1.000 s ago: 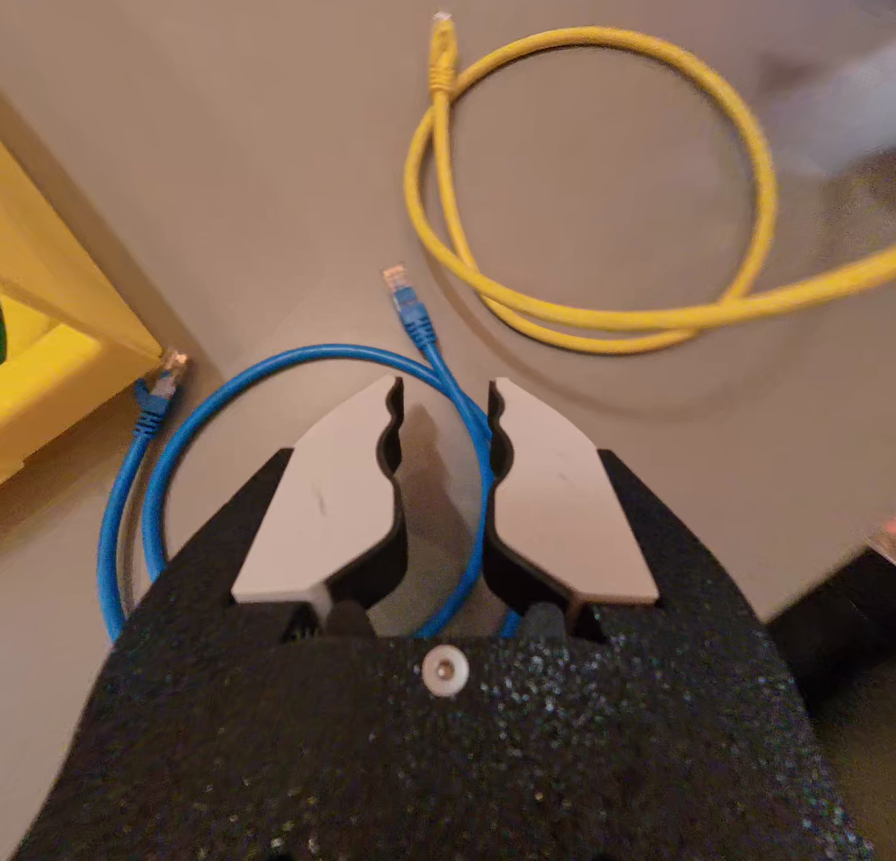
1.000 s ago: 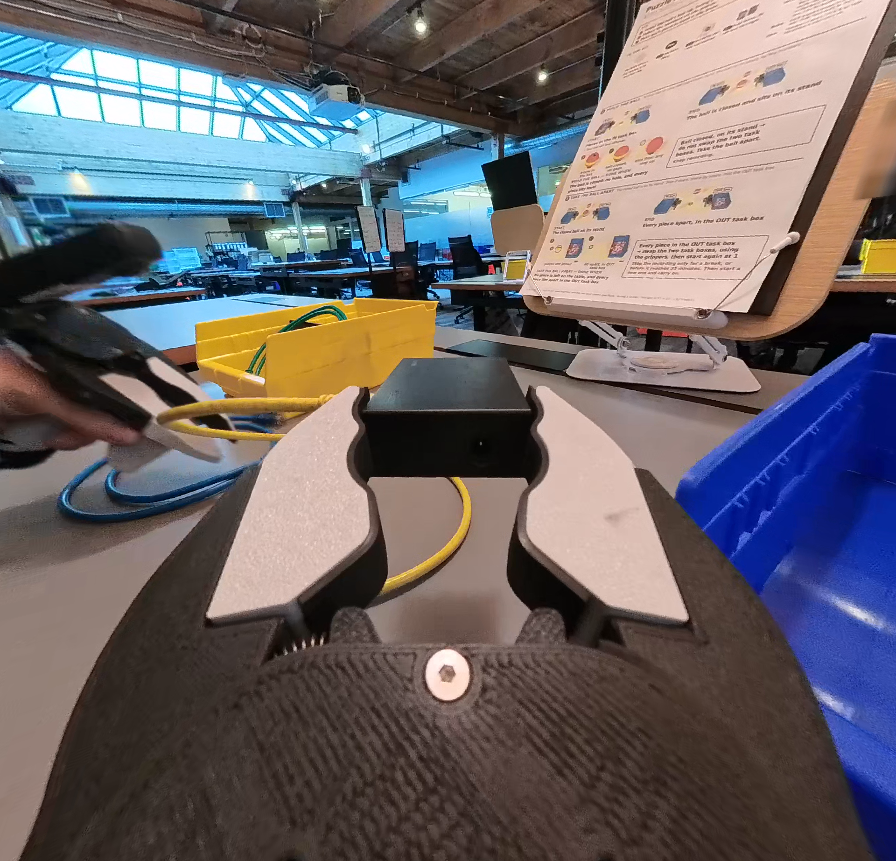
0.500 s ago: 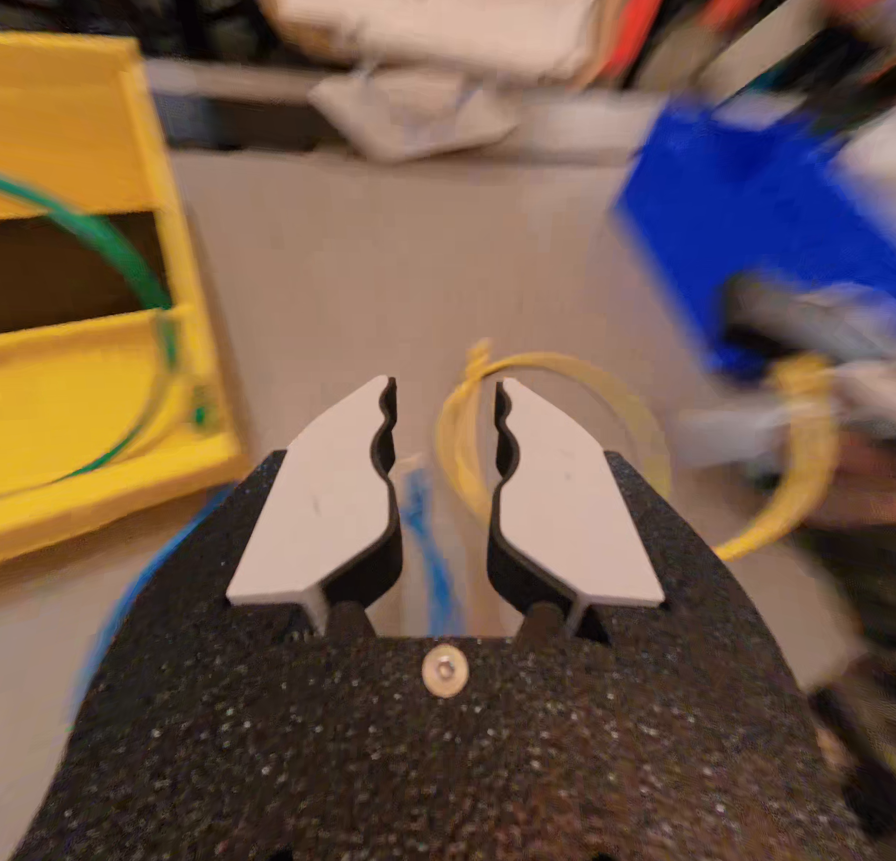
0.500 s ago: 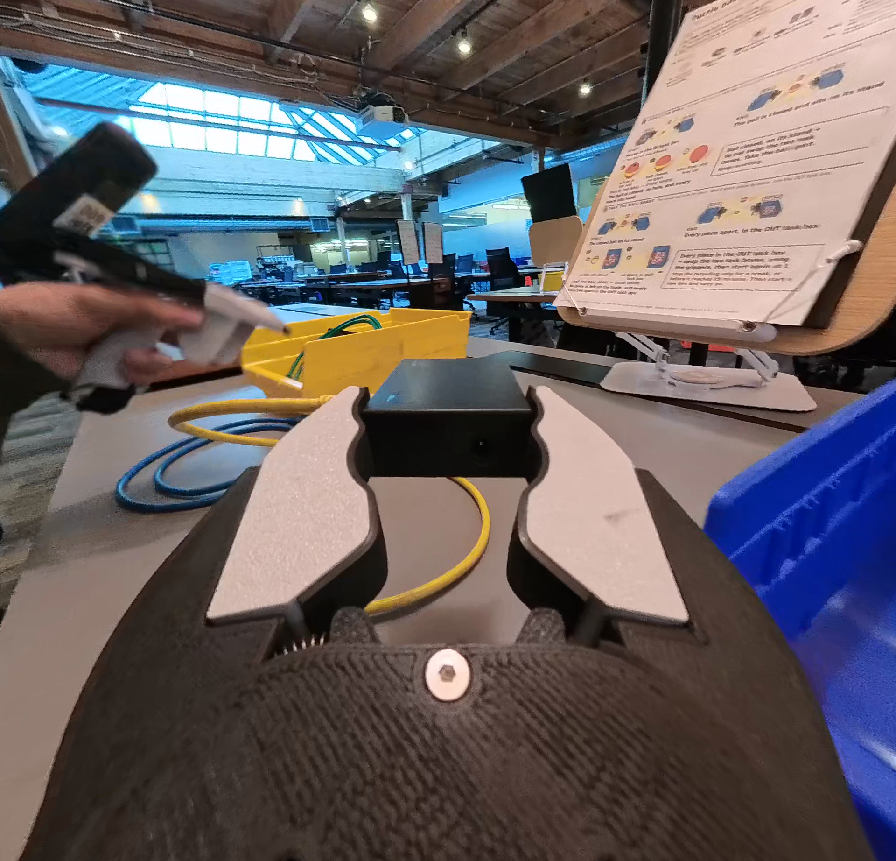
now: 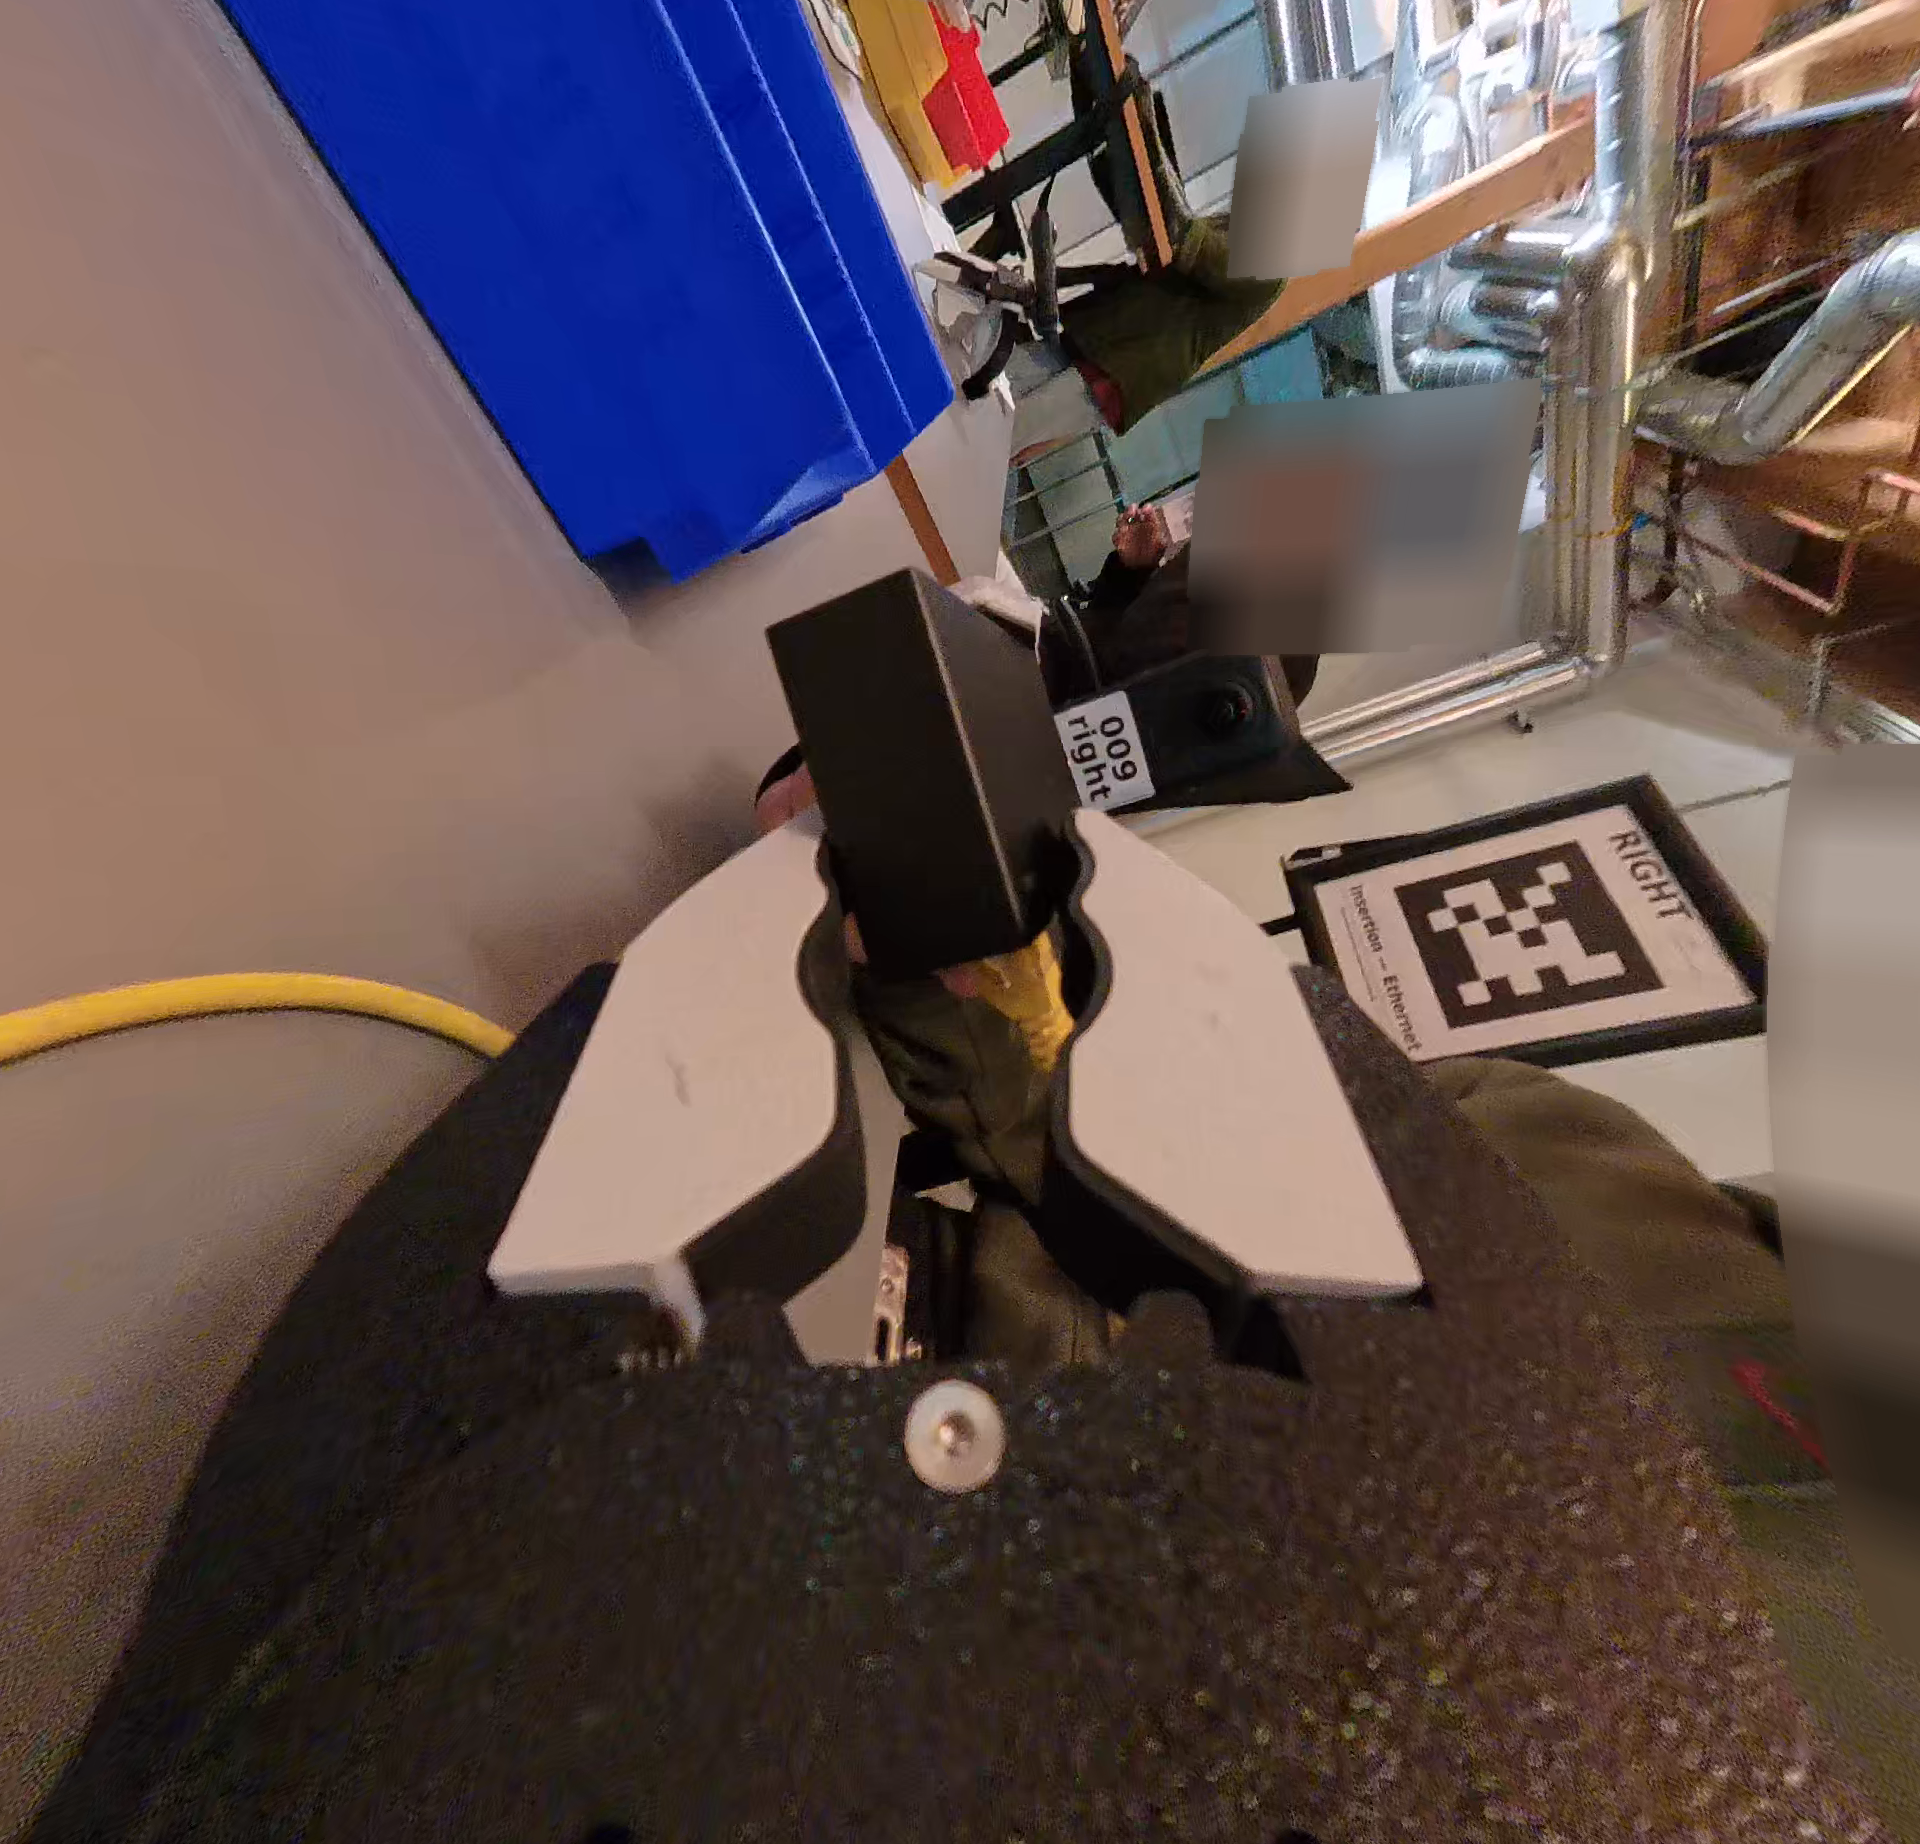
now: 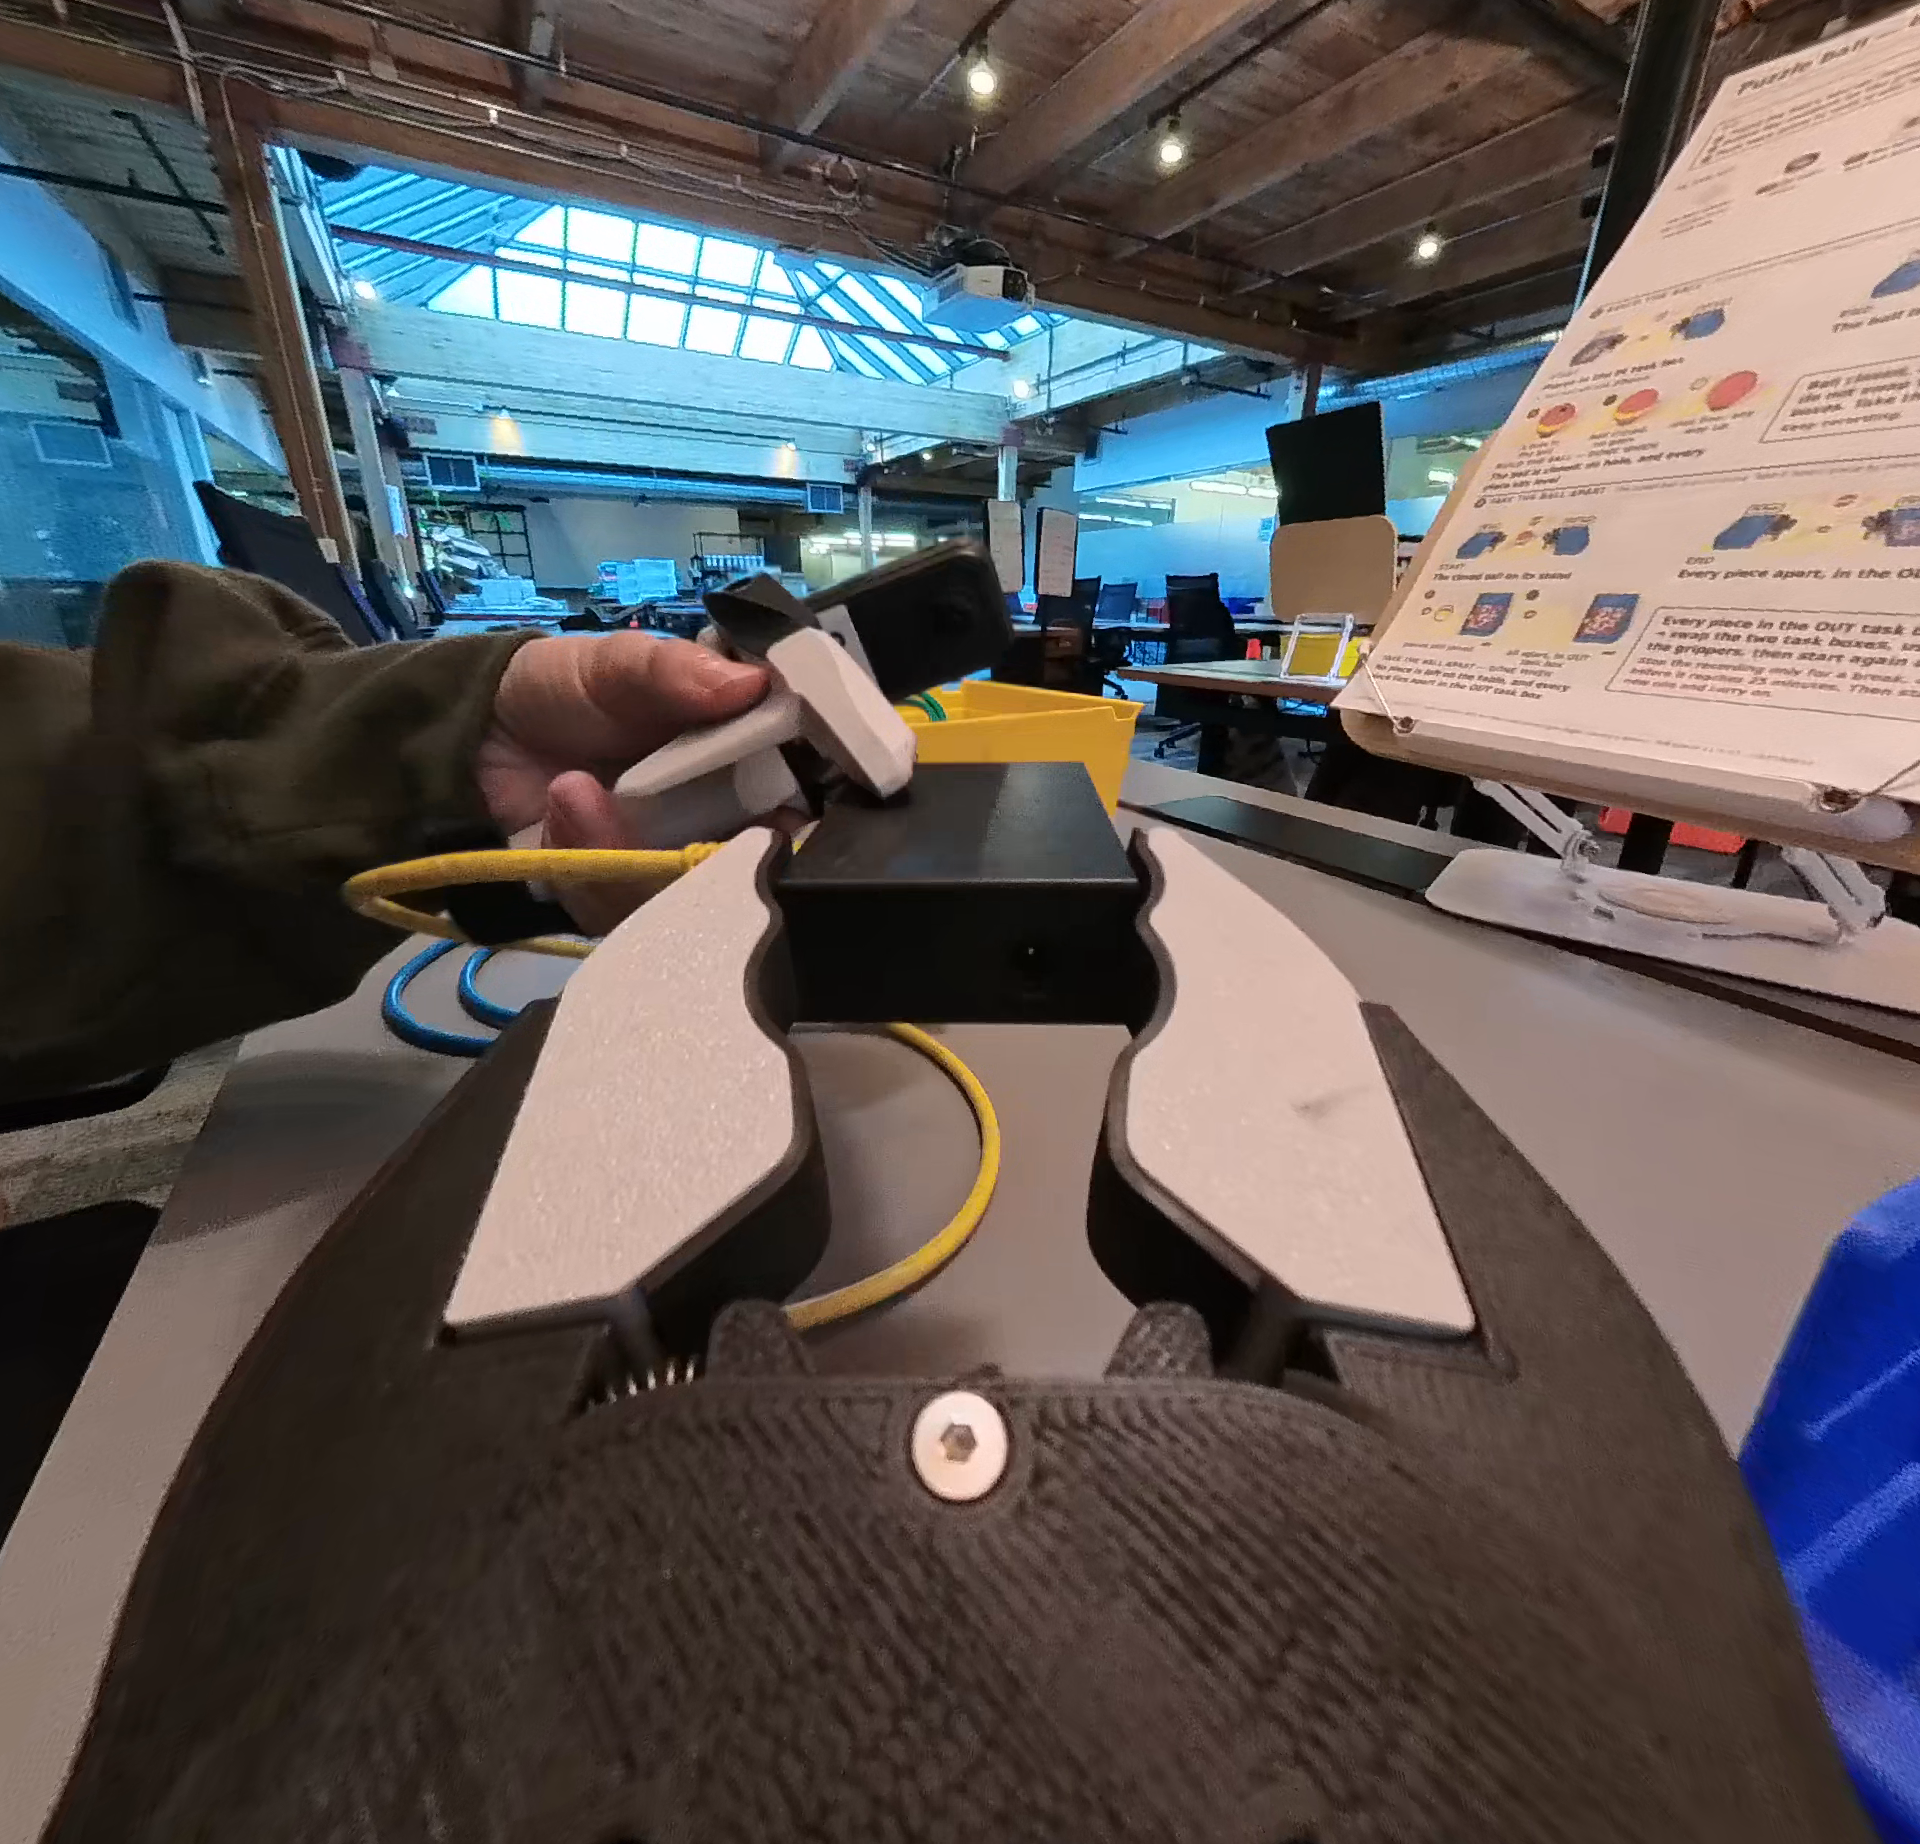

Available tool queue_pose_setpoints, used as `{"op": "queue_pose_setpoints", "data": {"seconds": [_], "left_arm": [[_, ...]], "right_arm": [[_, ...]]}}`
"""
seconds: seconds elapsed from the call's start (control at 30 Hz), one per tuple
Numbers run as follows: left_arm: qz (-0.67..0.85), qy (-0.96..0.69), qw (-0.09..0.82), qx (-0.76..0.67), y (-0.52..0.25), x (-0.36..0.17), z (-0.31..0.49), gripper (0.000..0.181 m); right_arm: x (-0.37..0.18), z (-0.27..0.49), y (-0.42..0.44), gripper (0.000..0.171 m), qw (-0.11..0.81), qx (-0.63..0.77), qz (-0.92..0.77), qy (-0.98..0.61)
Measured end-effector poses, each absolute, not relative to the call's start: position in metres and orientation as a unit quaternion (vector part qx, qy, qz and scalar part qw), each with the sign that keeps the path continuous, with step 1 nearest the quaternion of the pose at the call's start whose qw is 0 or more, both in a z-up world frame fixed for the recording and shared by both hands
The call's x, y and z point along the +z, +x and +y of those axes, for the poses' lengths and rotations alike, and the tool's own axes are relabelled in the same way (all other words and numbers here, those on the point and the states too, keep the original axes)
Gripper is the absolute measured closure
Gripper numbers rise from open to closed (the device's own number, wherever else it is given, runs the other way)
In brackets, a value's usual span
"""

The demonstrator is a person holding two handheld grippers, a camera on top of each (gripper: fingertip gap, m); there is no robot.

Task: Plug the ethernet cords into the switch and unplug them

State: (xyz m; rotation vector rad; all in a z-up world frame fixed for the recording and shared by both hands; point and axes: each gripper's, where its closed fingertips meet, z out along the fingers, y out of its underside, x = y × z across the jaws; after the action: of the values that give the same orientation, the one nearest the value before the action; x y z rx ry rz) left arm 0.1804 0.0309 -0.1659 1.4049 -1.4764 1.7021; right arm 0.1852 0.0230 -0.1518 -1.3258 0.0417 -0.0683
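Note:
My right gripper (image 6: 956, 921) is shut on the black switch (image 6: 956, 859) and holds it level just above the grey table. The yellow ethernet cord (image 6: 935, 1202) loops under the switch. In the left wrist view its yellow plug (image 5: 1023, 994) sits in the near end of the switch (image 5: 914, 755). My left gripper (image 5: 951, 859) is open, its fingertips on either side of that end, with the plug between the fingers. From the right wrist view the left gripper (image 6: 873, 755) rests at the switch's far left corner. A blue cord (image 6: 436, 1005) lies coiled on the table.
A blue bin (image 5: 582, 236) stands right of the switch and also shows in the right wrist view (image 6: 1849, 1431). A yellow bin (image 6: 1029, 734) sits behind the switch. An instruction board on a stand (image 6: 1714, 547) is at the back right. A framed marker card (image 5: 1517, 932) lies below.
My left gripper has swung up from above the blue and yellow cords on the table to the plug end of the switch. The right gripper has kept hold of the switch.

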Motion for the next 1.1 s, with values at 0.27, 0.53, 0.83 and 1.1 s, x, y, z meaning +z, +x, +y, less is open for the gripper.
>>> {"op": "queue_pose_setpoints", "data": {"seconds": [0.27, 0.53, 0.83, 1.1], "left_arm": [[-0.513, 0.573, 0.206, 0.606, 0.188, -0.154, 0.036, 0.152], [-0.51, 0.59, 0.17, 0.602, 0.192, -0.151, 0.043, 0.154], [-0.52, 0.576, 0.145, 0.614, 0.195, -0.149, 0.044, 0.139], [-0.55, 0.548, 0.055, 0.628, 0.192, -0.133, 0.069, 0.131]], "right_arm": [[-0.158, 0.03, 0.187, 0.11, 0.765, -0.061, 0.024, -0.641], [-0.167, 0.039, 0.186, 0.106, 0.734, -0.093, 0.021, -0.672], [-0.171, 0.041, 0.19, 0.11, 0.72, -0.1, 0.047, -0.685], [-0.167, 0.035, 0.198, 0.11, 0.735, -0.076, 0.074, -0.67]]}}
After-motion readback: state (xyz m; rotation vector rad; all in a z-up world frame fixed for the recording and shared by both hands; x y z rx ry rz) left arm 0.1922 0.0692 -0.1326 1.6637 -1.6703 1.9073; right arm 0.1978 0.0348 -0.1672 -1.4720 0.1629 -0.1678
